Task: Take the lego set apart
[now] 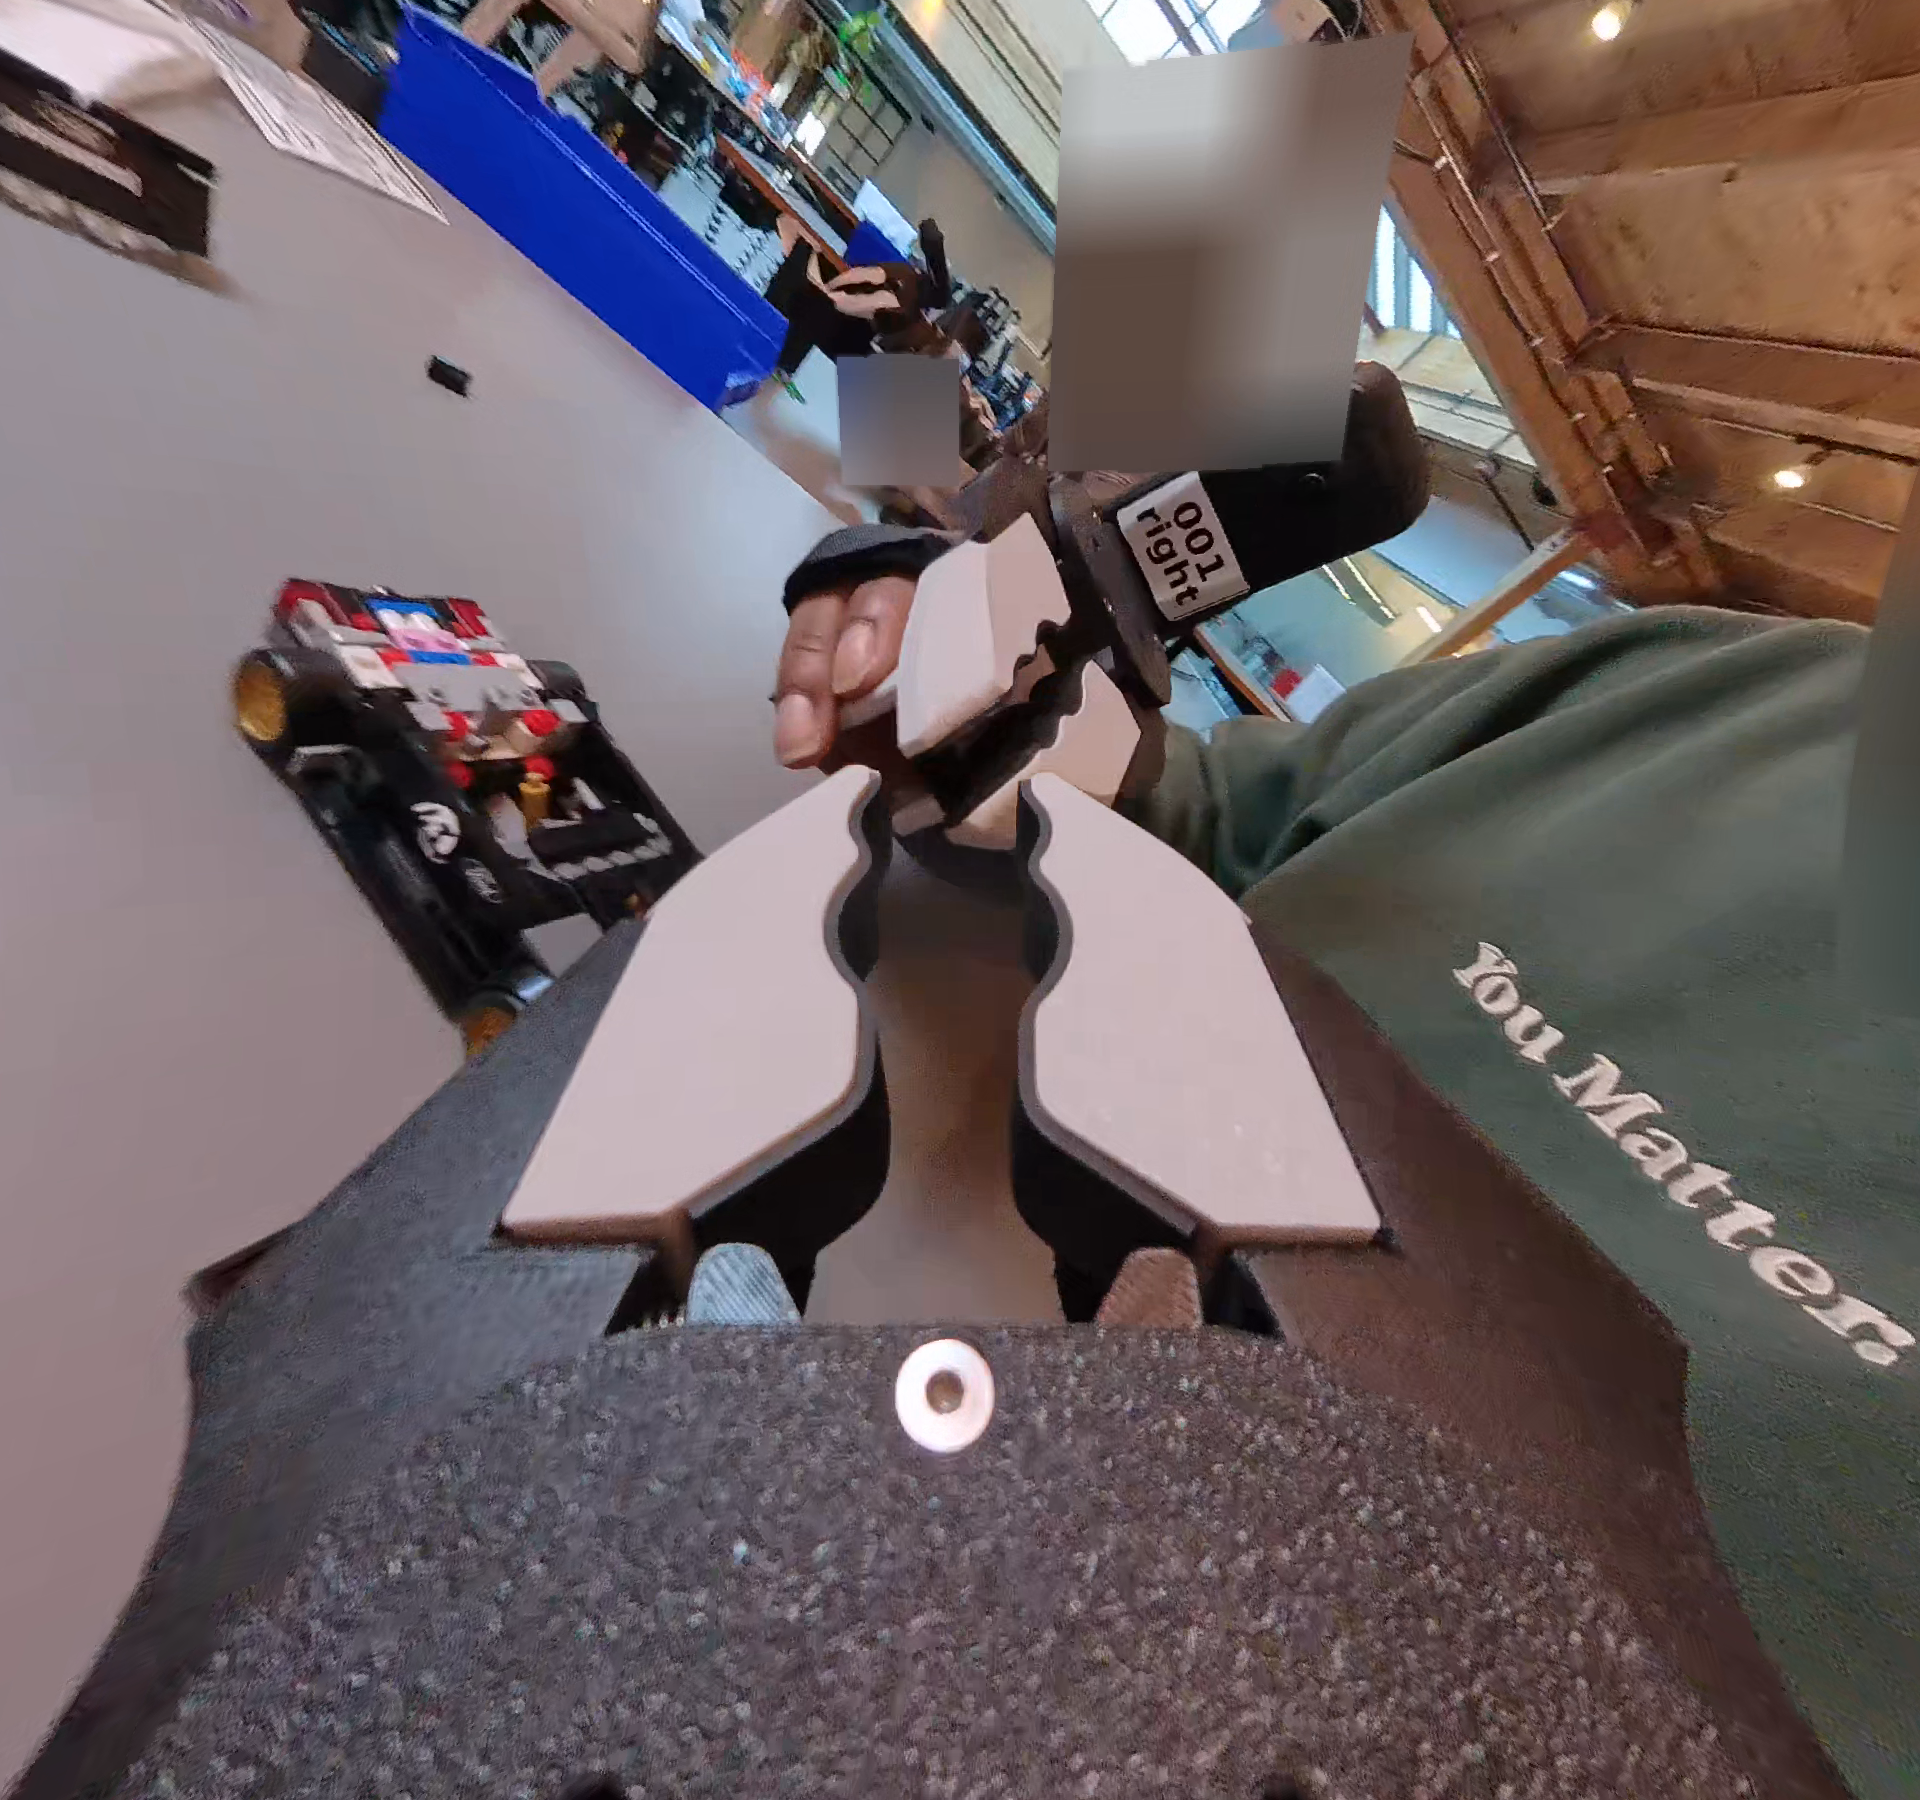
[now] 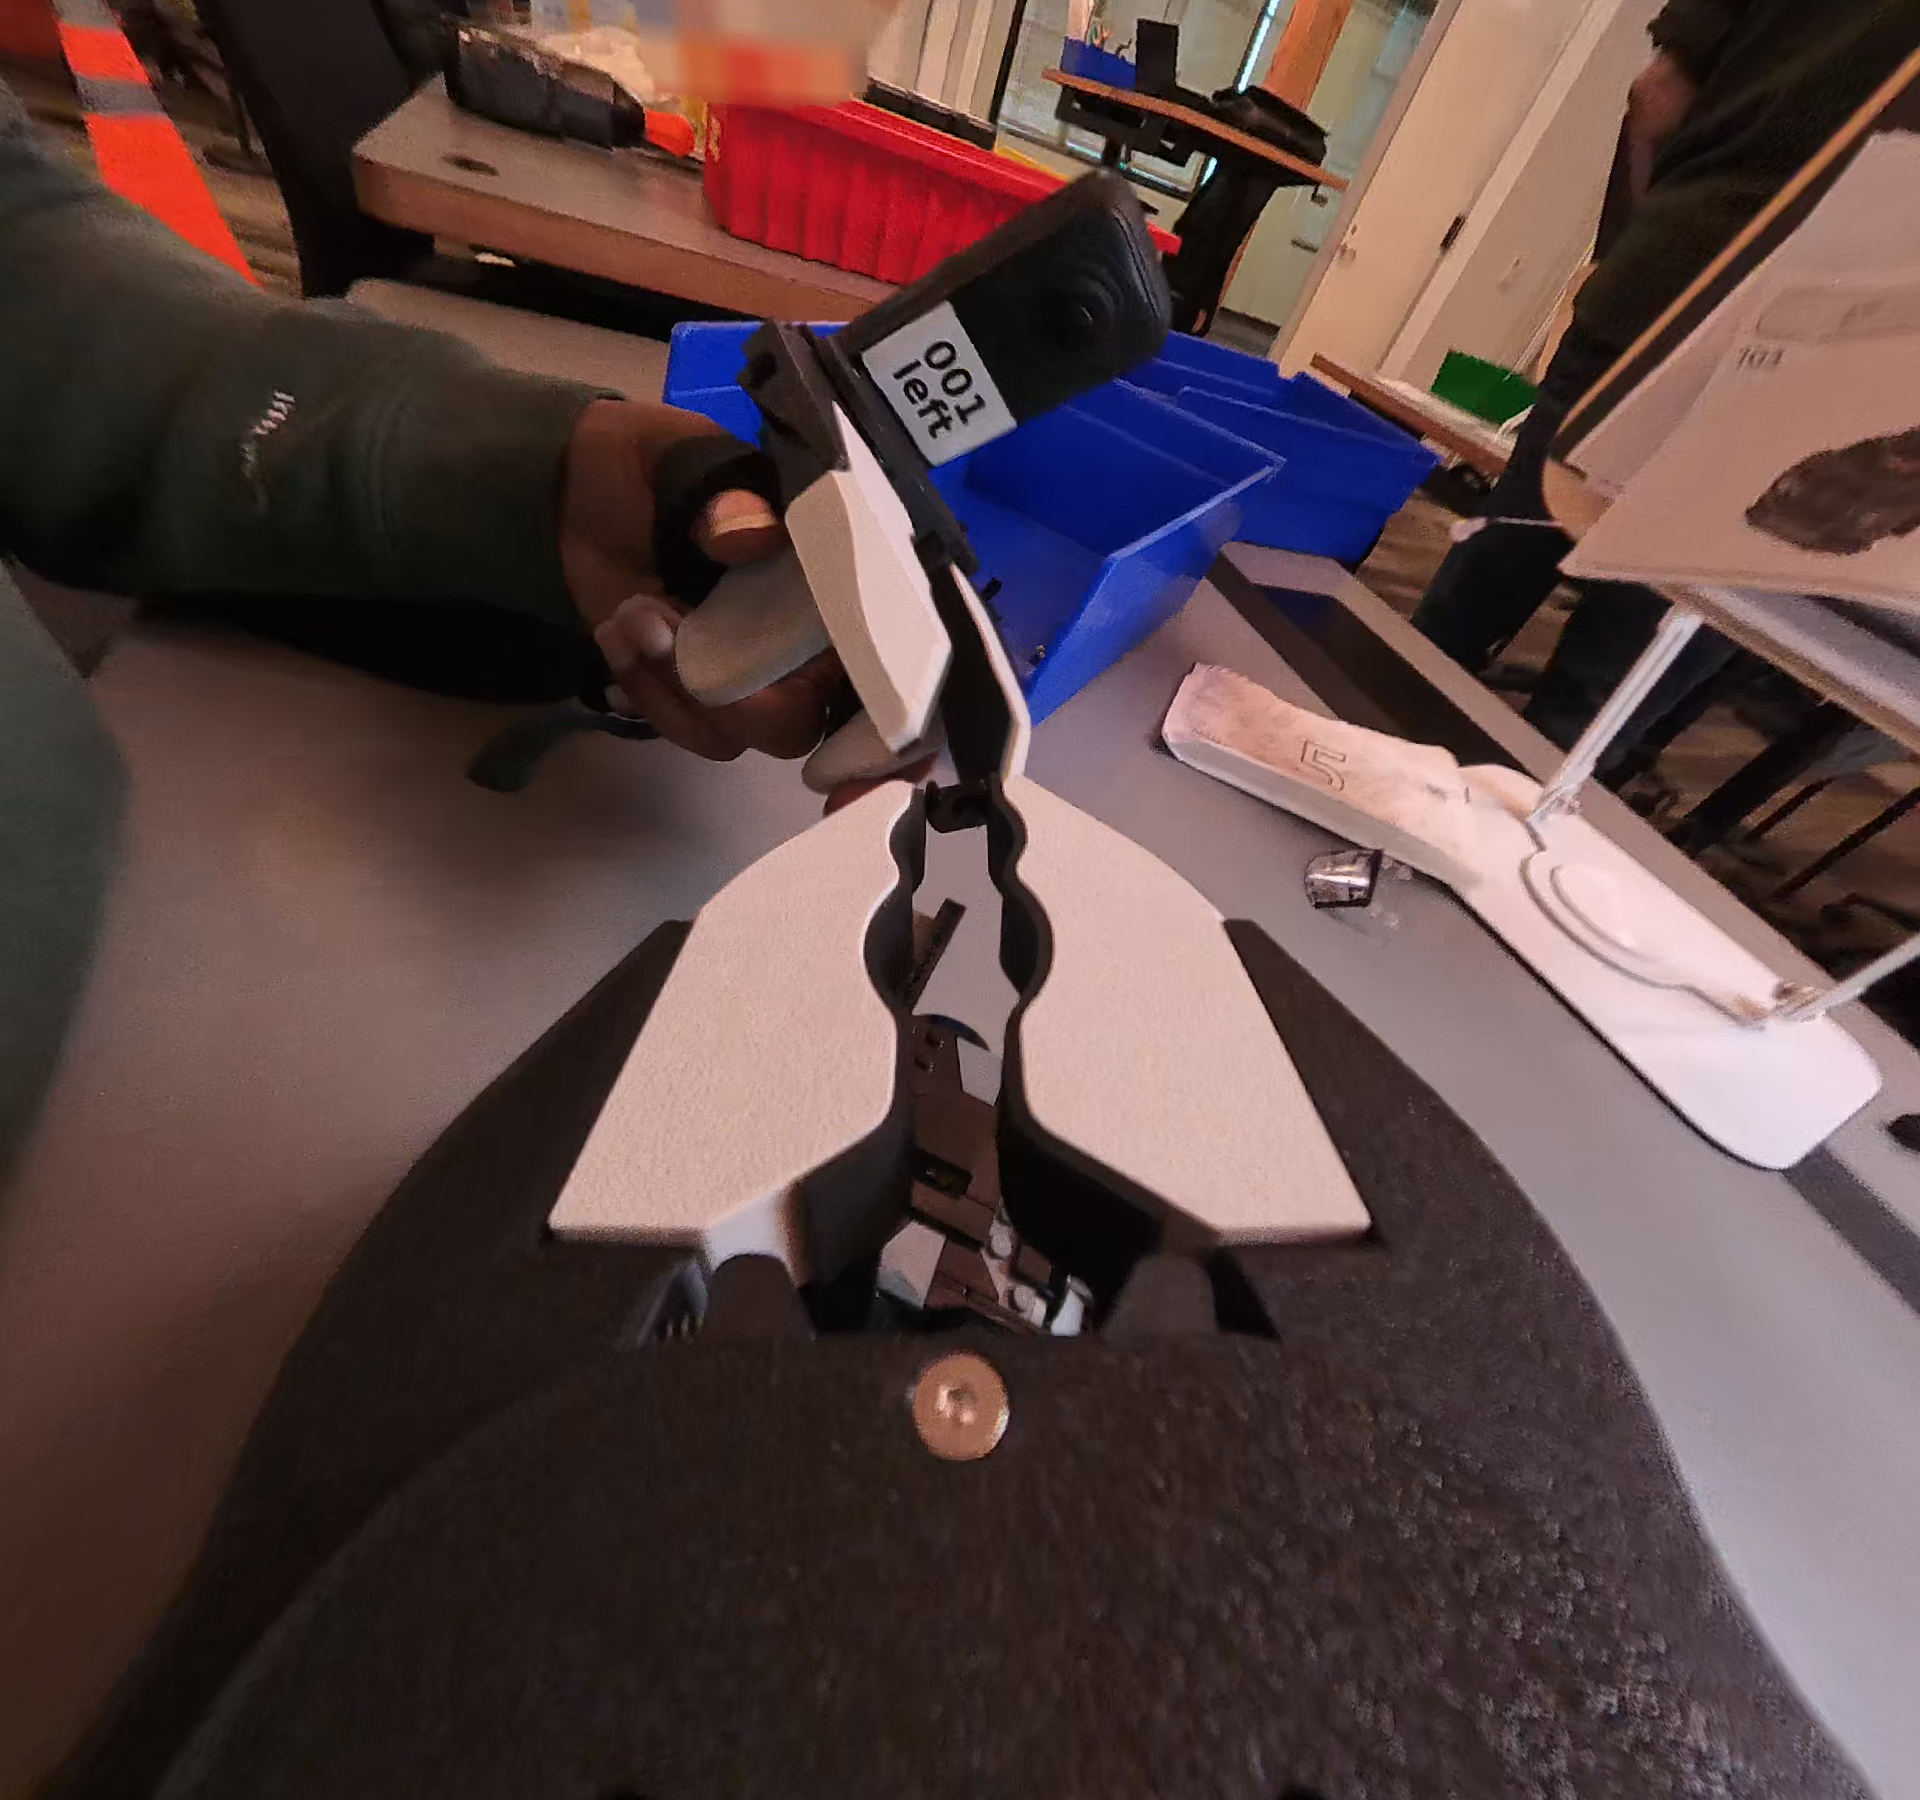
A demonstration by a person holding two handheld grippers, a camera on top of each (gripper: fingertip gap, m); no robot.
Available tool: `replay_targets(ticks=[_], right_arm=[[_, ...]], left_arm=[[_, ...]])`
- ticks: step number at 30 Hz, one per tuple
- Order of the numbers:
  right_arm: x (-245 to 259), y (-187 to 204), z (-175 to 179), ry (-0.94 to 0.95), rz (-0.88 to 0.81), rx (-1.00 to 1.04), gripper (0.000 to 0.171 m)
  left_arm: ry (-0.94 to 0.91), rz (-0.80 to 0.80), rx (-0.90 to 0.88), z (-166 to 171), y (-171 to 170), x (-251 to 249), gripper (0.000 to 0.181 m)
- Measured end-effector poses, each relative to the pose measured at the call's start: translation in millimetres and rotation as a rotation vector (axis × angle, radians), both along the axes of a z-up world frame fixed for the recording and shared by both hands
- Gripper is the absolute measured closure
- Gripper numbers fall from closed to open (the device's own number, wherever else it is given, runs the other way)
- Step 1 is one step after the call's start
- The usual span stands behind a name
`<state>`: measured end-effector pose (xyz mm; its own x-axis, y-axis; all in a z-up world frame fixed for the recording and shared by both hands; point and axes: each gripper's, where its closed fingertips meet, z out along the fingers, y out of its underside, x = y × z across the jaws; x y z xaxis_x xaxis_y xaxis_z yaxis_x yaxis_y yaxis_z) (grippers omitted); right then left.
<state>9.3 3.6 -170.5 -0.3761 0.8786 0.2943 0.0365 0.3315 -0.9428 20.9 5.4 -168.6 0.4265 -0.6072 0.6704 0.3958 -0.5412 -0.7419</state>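
Note:
The lego set (image 1: 447, 774), a black car-like build with red, white and gold parts, lies on the grey table (image 1: 208, 555) to the left of my left gripper (image 1: 954, 796). It also shows through the finger gap in the right wrist view (image 2: 951, 1158). My right gripper (image 2: 958, 803) is closed on a small black piece (image 2: 958, 807), held above the table. The left gripper's tips (image 2: 951, 765) meet the same piece from the opposite side, jaws nearly closed. In the left wrist view the piece is hidden behind the right gripper's fingertips (image 1: 914, 815).
Blue bins (image 2: 1143, 503) stand at the table's far side. A white stand base (image 2: 1662, 1044), a white numbered pouch (image 2: 1320, 763) and a small dark loose part (image 2: 1342, 877) lie to the right. The person's green sleeve (image 2: 260, 441) reaches in from the left. The tips of both grippers are at nearly the same place.

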Motion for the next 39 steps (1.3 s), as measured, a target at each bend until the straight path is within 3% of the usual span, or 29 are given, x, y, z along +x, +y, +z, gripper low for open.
replay_targets(ticks=[11, 15, 17, 19, 23, 25, 31, 39], right_arm=[[3.2, -5.7, 8.2, 0.109, -0.026, 0.175, 0.160], [2.4, -2.5, 7.9, 0.122, -0.058, 0.214, 0.160], [1.6, 4.3, 12.0, 0.125, -0.087, 0.172, 0.156], [1.6, 14.2, 17.9, 0.120, -0.112, 0.096, 0.150], [1.4, 36.1, 25.9, 0.109, -0.158, -0.055, 0.146], [-0.1, 43.6, 24.9, 0.090, -0.174, -0.114, 0.145], [-3.4, 51.5, 16.0, 0.031, -0.196, -0.159, 0.144], [-4.2, 57.3, 10.4, -0.006, -0.208, -0.184, 0.147]], left_arm=[[-0.144, -0.063, -0.052, 7.8, -4.3, 7.4, 0.173], [-0.068, -0.025, -0.028, 8.0, -2.8, 5.3, 0.173], [0.024, 0.050, 0.007, 14.2, -1.0, -6.9, 0.173], [0.244, 0.201, 0.052, 18.8, 0.5, -35.1, 0.173], [0.897, 0.672, 0.005, 16.1, -14.8, -149.4, 0.173], [1.052, 0.829, -0.110, 10.2, -35.7, -199.1, 0.172], [1.104, 0.873, -0.396, -32.7, -66.8, -243.0, 0.171], [1.118, 0.914, -0.415, -35.3, -61.9, -246.0, 0.122]])
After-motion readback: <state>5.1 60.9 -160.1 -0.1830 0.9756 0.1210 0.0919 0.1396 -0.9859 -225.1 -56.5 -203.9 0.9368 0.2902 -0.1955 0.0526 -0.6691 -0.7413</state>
